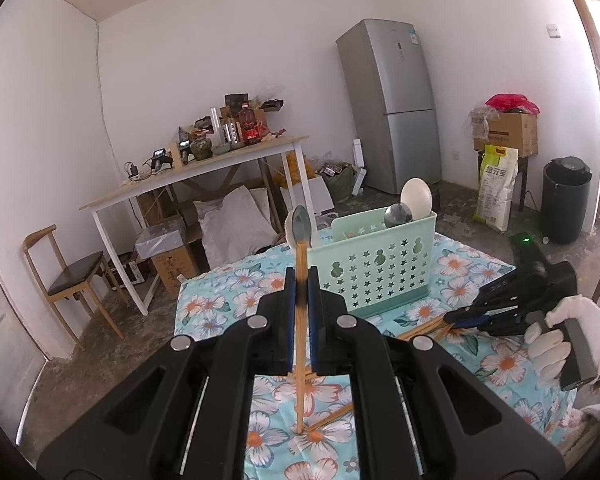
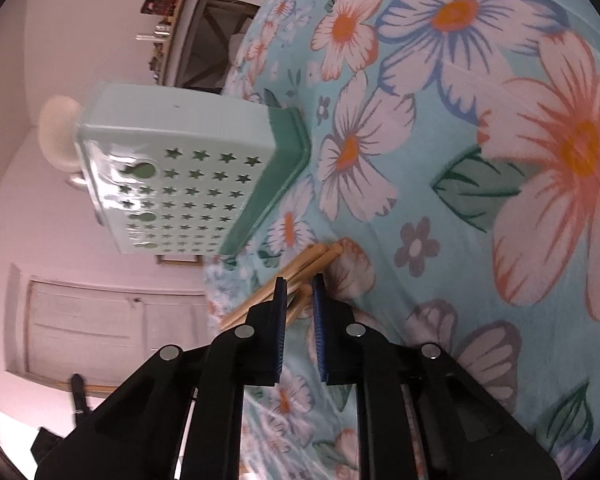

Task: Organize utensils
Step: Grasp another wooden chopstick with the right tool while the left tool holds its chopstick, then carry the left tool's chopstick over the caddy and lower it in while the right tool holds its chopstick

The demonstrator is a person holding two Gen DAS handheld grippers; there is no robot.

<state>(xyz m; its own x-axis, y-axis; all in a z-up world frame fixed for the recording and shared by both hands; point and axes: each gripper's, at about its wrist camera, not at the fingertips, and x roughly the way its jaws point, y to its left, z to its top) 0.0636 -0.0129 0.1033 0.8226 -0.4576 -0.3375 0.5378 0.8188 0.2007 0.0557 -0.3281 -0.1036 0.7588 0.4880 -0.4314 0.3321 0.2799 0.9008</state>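
Left wrist view: a wooden-handled spoon (image 1: 300, 280) is held upright, clamped between the pads of the left gripper (image 1: 300, 284), in front of the mint perforated utensil caddy (image 1: 374, 272) standing toward the far edge of the floral tablecloth (image 1: 228, 284). A tilt in this narrow grip could make the spoon slip.

Right wrist view: the right gripper (image 2: 300, 284) is shown nearly together around wooden chopsticks (image 2: 308, 264) lying beside the caddy's base; no earlier frame being given, contact cannot be confirmed. Only one stick might be caught, scattering the rest.
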